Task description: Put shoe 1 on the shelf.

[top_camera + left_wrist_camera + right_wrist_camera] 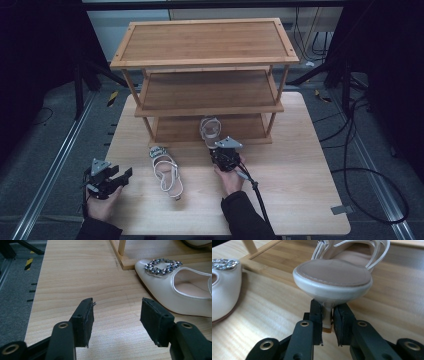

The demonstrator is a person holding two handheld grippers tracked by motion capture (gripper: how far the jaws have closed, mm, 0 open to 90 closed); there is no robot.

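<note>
Right gripper (327, 322) clenched on the slim heel of the white strappy high-heeled shoe (333, 275) — keep level, slide onto the bamboo rack's bottom shelf (180, 131). Left gripper (116, 320) released, holding nothing — leave parked beside the second white jewel-buckled shoe (175, 287).

Both forearms wear dark sleeves (245, 212) that reach to the wrists. The left gripper (116, 315) is matt black, with two flat rectangular pads faced in worn, frayed black rubber; brass-ringed rivets sit in its linkage arms. The right gripper (327, 320) is built the same, with brass-ringed holes along its black links. Each carries a grey three-cornered plate (229, 143) on top, and a black cable (257, 192) trails from the right gripper beside the sleeve.
</note>
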